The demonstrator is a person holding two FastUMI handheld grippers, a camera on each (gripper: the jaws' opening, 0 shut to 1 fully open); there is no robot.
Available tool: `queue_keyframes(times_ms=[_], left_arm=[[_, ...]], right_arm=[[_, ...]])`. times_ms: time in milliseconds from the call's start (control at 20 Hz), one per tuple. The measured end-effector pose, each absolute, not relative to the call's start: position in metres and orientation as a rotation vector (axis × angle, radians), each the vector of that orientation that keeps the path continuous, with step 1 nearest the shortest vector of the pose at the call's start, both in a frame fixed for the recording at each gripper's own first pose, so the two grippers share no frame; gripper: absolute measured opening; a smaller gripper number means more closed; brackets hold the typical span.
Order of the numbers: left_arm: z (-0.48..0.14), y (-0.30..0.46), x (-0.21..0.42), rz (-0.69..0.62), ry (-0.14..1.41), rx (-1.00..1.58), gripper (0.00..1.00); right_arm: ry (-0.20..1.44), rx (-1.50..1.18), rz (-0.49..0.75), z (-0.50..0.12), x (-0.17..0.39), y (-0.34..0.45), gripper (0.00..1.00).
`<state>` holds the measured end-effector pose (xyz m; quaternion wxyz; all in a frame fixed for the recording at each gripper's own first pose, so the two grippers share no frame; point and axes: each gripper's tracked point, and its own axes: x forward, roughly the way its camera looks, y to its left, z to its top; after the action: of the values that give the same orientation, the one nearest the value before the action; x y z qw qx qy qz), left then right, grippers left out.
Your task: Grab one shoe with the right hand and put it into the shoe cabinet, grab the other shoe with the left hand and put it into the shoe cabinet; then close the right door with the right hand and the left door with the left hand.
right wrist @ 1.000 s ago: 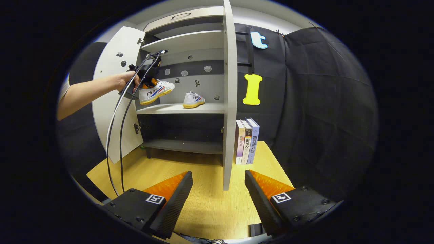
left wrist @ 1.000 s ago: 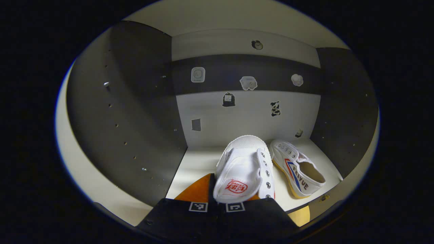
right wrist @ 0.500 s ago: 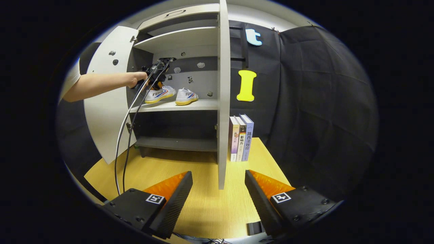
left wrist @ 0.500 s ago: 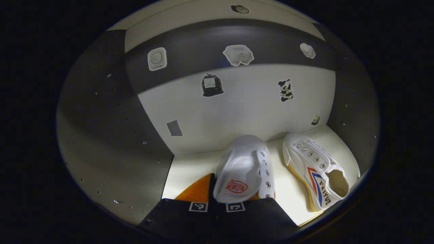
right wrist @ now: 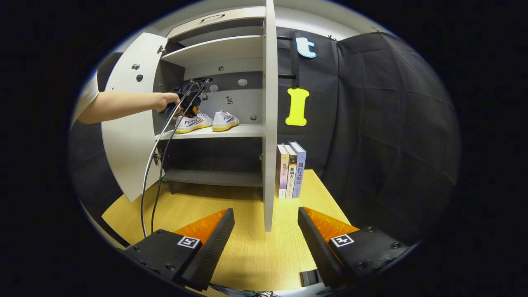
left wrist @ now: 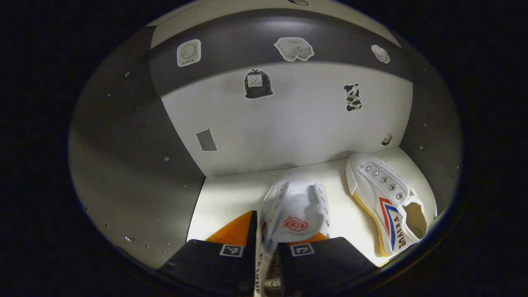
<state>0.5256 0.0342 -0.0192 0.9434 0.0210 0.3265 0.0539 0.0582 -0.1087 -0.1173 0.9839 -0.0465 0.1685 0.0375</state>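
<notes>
In the left gripper view a white canvas shoe (left wrist: pixel 295 206) rests toe-first on the cabinet's pale shelf (left wrist: pixel 227 196). Its heel wall stands in the narrow gap between the fingers of my left gripper (left wrist: pixel 266 235), whose jaws have parted and stand open. The second white shoe (left wrist: pixel 387 202), with red and blue stripes, lies to its right on the same shelf. The right gripper view has both shoes (right wrist: pixel 193 123) (right wrist: pixel 225 120) side by side on the middle shelf, with the left gripper (right wrist: pixel 185 93) and a hand above them. My right gripper (right wrist: pixel 266 231) hangs open over the wooden table.
The cabinet's right door (right wrist: pixel 269 123) stands edge-on straight ahead of the right gripper. The left door (right wrist: pixel 128 136) swings wide to the left. Three books (right wrist: pixel 291 169) stand against the cabinet's right side. Cables (right wrist: pixel 150 165) trail from the left gripper down to the table (right wrist: pixel 247 251).
The left gripper carried its shoe down onto the shelf beside the other one, then its fingers parted. The right gripper barely moved.
</notes>
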Motion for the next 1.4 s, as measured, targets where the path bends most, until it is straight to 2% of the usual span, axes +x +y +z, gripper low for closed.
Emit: queue_keyframes(times_ms=[50,100,150,250,300,350,400,500,700,750,800,900,1100,1400], left_arm=[[-0.013,0.035,0.518,0.110,0.657,0.052,0.27],[-0.006,0.037,0.510,0.112,0.636,0.063,0.44],[0.003,0.032,0.500,0.089,0.611,0.053,0.48],[0.021,0.023,0.471,0.059,0.563,0.020,0.62],[0.029,0.018,0.454,0.042,0.537,0.002,0.75],[0.037,0.013,0.437,0.023,0.510,-0.010,0.81],[0.045,0.009,0.418,0.015,0.480,-0.017,0.90],[0.060,0.003,0.378,0.008,0.417,-0.038,0.97],[0.063,-0.010,0.299,0.001,0.335,-0.097,0.97],[0.062,-0.010,0.283,0.011,0.310,-0.098,0.93],[0.059,-0.012,0.266,0.023,0.287,-0.085,0.97],[0.054,-0.013,0.233,0.054,0.231,-0.042,0.97],[0.019,-0.033,0.174,0.069,0.244,-0.037,0.96],[-0.027,-0.052,0.122,0.066,0.261,-0.070,0.97]], right_arm=[[0.334,-0.095,0.075,-0.116,0.057,-0.109,0.98],[0.327,-0.094,0.075,-0.113,0.056,-0.110,0.99],[0.318,-0.090,0.072,-0.110,0.056,-0.112,0.99],[0.303,-0.081,0.065,-0.104,0.057,-0.116,0.99],[0.297,-0.075,0.063,-0.101,0.058,-0.118,0.99],[0.289,-0.071,0.061,-0.098,0.058,-0.119,0.99],[0.279,-0.069,0.057,-0.093,0.059,-0.122,0.99],[0.262,-0.060,0.051,-0.082,0.061,-0.126,0.99],[0.233,-0.064,0.039,-0.058,0.065,-0.135,0.98],[0.230,-0.061,0.037,-0.052,0.066,-0.137,0.98],[0.219,-0.043,0.039,-0.041,0.067,-0.137,0.98],[0.188,-0.018,0.039,-0.016,0.070,-0.138,0.98],[0.130,-0.006,-0.010,0.024,0.090,-0.163,0.98],[0.049,0.028,-0.060,0.073,0.129,-0.198,0.98]])
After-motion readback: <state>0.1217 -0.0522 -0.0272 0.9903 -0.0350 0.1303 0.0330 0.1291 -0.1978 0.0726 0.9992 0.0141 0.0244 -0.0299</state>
